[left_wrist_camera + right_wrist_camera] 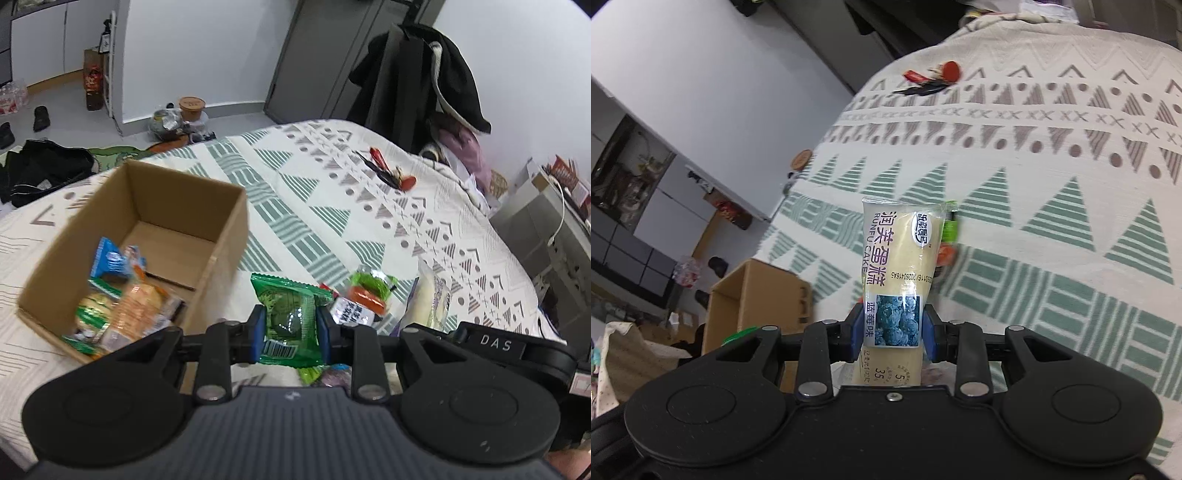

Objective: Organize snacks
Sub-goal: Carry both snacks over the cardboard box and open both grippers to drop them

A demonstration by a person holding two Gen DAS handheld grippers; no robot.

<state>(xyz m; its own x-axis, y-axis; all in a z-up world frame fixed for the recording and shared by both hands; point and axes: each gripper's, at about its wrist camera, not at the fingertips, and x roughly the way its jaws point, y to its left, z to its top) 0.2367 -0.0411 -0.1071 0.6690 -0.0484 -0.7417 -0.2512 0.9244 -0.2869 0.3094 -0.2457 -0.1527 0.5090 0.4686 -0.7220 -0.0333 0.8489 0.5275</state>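
green snack packet (291, 325) between the left tool (291, 332) pads, clamped

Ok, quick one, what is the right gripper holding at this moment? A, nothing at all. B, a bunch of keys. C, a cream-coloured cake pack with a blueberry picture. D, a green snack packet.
C: in the right wrist view the right gripper has its blue pads pressed on the cream cake pack, just at its blueberry picture; the green packet is in the left gripper.
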